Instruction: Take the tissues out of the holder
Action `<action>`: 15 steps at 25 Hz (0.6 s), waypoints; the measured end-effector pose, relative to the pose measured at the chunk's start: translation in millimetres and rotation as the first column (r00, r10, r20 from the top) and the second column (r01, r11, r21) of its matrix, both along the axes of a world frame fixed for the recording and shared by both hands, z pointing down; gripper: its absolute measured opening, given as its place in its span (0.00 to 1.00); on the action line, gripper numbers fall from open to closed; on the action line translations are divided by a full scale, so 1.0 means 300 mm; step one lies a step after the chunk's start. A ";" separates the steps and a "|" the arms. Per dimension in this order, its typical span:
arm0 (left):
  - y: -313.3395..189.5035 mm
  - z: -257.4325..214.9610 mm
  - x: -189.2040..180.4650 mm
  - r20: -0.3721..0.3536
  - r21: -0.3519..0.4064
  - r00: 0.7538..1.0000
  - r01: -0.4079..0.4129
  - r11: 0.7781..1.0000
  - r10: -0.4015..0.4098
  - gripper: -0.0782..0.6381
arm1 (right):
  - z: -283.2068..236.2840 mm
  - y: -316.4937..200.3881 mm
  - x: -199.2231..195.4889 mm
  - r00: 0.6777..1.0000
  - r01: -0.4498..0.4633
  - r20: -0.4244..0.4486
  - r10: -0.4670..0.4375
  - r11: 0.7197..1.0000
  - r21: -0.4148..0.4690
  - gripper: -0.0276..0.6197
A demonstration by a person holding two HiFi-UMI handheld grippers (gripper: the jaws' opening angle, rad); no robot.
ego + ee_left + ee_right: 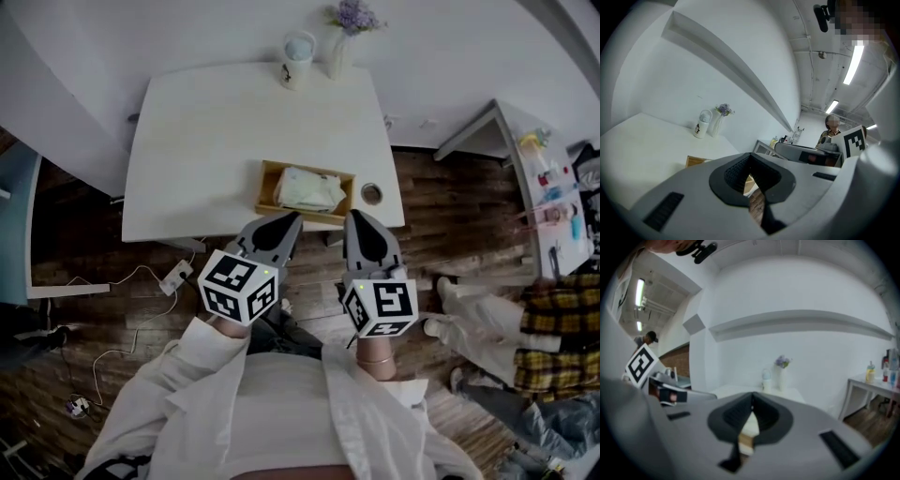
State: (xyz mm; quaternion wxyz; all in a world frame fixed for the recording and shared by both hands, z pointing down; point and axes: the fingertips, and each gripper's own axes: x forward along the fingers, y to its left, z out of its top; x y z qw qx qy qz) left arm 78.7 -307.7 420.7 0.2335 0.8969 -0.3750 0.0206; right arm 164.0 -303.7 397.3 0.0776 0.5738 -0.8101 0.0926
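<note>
**Approach to the Tissues**

Both tools are held short of the bench (187, 141), clear of the holder (266, 187). The left tool (281, 225) and the right tool (361, 228) are each closed, tips meeting, with nothing gripped. The tissues (307, 188) lie inside the holder, near the front edge of the bench. One tool should be opened before it is lowered over the tissues. The other may be set against the holder rim to steady it. The tissues should be pinched lightly and lifted straight up, so that the holder is not dragged.
</note>
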 end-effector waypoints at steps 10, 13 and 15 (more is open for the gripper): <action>-0.049 0.042 0.003 0.033 -0.041 0.998 -0.050 0.998 0.051 0.14 | 0.089 -0.072 -0.016 0.998 0.029 -0.062 -0.033 0.996 -0.080 0.05; -0.073 0.064 0.004 0.025 -0.055 0.999 -0.043 0.998 0.044 0.14 | 0.117 -0.090 -0.012 0.996 0.038 -0.080 -0.046 0.994 -0.101 0.05; -0.084 0.079 0.006 0.021 -0.064 0.999 -0.043 0.997 0.044 0.14 | 0.131 -0.101 -0.013 0.996 0.048 -0.072 -0.057 0.992 -0.112 0.06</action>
